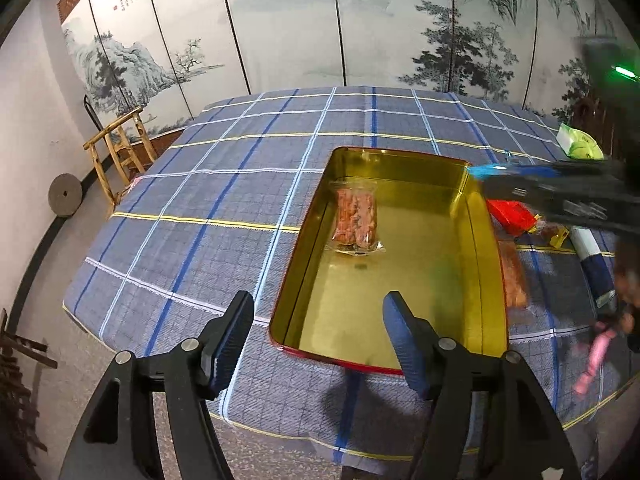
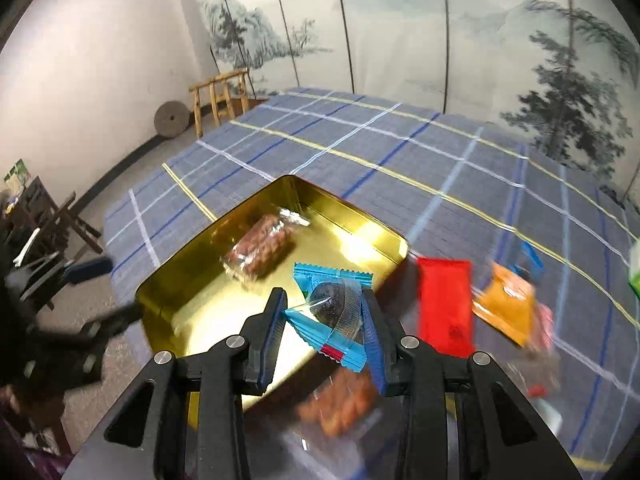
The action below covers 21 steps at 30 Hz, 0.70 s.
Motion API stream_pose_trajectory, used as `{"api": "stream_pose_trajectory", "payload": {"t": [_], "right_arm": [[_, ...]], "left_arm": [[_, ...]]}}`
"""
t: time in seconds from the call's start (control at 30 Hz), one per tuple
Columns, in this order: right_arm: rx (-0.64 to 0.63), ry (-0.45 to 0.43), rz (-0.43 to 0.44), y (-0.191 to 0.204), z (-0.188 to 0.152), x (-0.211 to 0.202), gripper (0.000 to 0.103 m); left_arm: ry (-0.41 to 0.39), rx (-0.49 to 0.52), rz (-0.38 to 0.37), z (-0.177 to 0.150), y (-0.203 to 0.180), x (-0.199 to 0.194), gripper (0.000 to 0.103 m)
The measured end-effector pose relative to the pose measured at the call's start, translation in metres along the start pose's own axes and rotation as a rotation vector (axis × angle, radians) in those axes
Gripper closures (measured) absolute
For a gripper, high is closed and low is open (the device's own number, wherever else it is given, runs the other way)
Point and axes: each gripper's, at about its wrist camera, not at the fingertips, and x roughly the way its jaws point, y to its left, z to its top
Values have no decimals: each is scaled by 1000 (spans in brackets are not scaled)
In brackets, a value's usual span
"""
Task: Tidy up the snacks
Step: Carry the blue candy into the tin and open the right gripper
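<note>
A gold tin with a red rim (image 1: 476, 216) (image 2: 168, 292) lies open on the checked tablecloth. One clear pack of reddish snacks (image 1: 356, 216) (image 2: 262, 250) lies inside it. My right gripper (image 2: 324, 320) is shut on a blue-wrapped snack (image 2: 336, 308) and holds it above the tin's near right corner. It shows blurred at the right of the left wrist view (image 1: 520, 184). My left gripper (image 1: 318, 320) is open and empty, above the tin's near edge.
Loose snacks lie right of the tin: a red packet (image 2: 444, 304) (image 1: 512, 216), an orange packet (image 2: 508, 308), another reddish snack pack (image 2: 340, 400) (image 1: 514, 276), a white-and-blue tube (image 1: 592, 260), a pink candy (image 1: 596, 356), a green pack (image 1: 580, 142). A wooden chair (image 1: 120, 152) stands left.
</note>
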Motion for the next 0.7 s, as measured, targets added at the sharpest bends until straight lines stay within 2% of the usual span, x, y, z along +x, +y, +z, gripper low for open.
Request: {"api": "stream_pose_trajectory", "payload": {"t": [0.23,0.43,0.57,0.7], "right_arm": [[27,82,-1,5,26,65,65],[95,113,35,0,34,96,63],[142,79,77,-5,38,98,59],[159,23,85,-11,31,71,56]], "left_arm": [[25,-13,-1,-7,13,5,37],[60,-27,-7,-14,20,15,37],[87,-36,-15,-17,22,22,37],[82,-44,-23,-17,24,20,37]]}}
